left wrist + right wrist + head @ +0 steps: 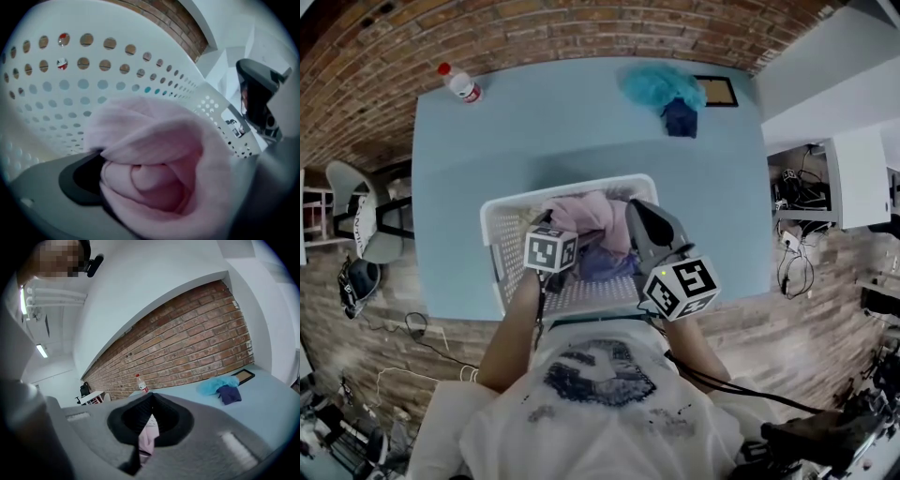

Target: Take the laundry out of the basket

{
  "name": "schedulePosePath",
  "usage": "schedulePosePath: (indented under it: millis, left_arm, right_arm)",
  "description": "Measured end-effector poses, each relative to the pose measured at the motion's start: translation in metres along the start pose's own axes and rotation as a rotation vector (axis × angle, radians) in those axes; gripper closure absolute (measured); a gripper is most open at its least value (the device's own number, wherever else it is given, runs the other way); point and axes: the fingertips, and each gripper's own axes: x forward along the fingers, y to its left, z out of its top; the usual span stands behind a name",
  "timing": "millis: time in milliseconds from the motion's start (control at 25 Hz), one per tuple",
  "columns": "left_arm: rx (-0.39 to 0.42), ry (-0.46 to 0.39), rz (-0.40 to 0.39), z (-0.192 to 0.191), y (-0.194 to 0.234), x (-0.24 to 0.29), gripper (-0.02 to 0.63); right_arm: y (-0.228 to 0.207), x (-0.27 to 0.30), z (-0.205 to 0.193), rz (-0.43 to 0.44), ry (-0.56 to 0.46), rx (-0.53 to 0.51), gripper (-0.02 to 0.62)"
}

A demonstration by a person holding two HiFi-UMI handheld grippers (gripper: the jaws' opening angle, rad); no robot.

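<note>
A white perforated laundry basket [502,225] stands at the near edge of the light blue table [534,131]. A pink garment [586,216] lies bunched inside it, over a bluish-purple piece [605,264]. My left gripper [567,230] is down in the basket, shut on the pink garment [159,154], which fills the space between its jaws. My right gripper [637,211] hovers over the basket's far right part with its jaw tips together. A strip of pink shows through the slit below the tips of the right gripper [150,399].
A teal cloth [656,86] and a navy cloth [680,117] lie at the table's far right beside a small framed picture [717,91]. A red-capped bottle [461,84] stands at the far left corner. A brick wall runs behind the table.
</note>
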Motion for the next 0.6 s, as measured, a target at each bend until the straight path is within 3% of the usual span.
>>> schedulePosePath:
  millis: [240,400,600]
  left_arm:
    - [0.023,0.018,0.036,-0.002,0.004,0.003,0.046]
    - [0.018,0.020,0.045,0.002,0.005,-0.006,0.192]
    - [0.001,0.006,0.042,0.008,0.001,-0.016,0.319]
  right_arm:
    - [0.001,-0.001,0.000,0.011,-0.001,0.003,0.597]
    - [-0.002,-0.003,0.001,0.009,-0.001,0.004,0.597]
    - [-0.002,-0.010,0.001,0.005,-0.007,0.005,0.597]
